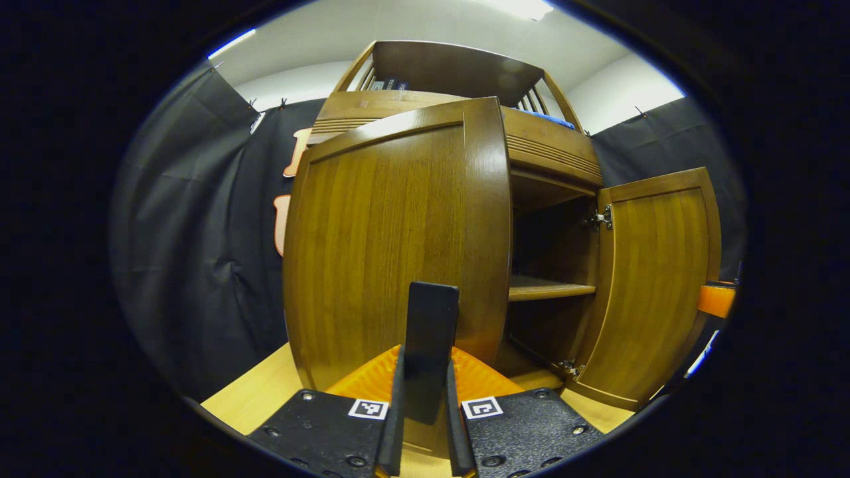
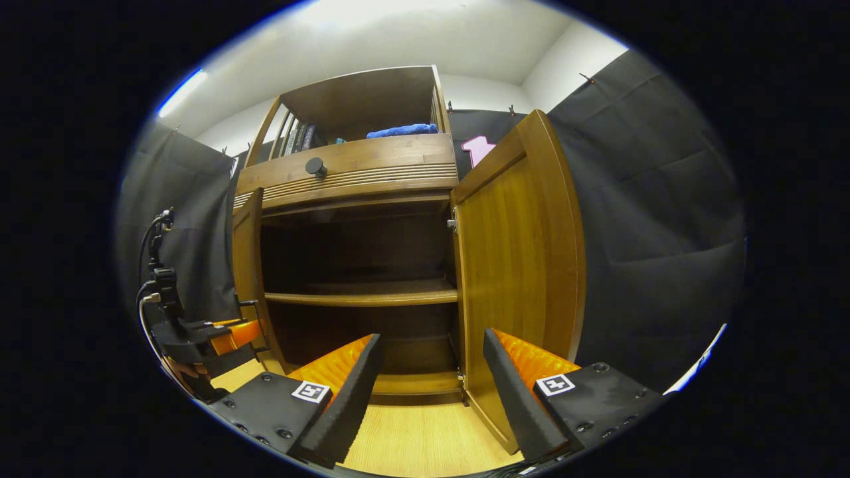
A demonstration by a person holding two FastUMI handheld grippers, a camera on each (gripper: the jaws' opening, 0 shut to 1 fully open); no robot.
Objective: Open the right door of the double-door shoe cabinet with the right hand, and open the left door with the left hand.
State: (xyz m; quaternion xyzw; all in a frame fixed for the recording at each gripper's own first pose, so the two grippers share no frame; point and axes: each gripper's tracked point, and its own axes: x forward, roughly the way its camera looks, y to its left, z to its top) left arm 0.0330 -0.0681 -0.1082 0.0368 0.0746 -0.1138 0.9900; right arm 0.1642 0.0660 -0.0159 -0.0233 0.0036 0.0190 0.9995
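Note:
The brown wooden shoe cabinet has both doors swung out. The left door stands partly open right in front of my left gripper, which is shut on its dark upright handle. In the right gripper view the same left gripper sits at the left door's edge. The right door stands wide open just right of my right gripper, which is open with nothing between its fingers. The right door also appears in the left gripper view.
Inside the cabinet, a shelf crosses the dark interior. Above it sits a drawer with a round dark knob, and a blue cloth and some books lie on top. Pale wooden floor runs in front; black cloth walls stand on both sides.

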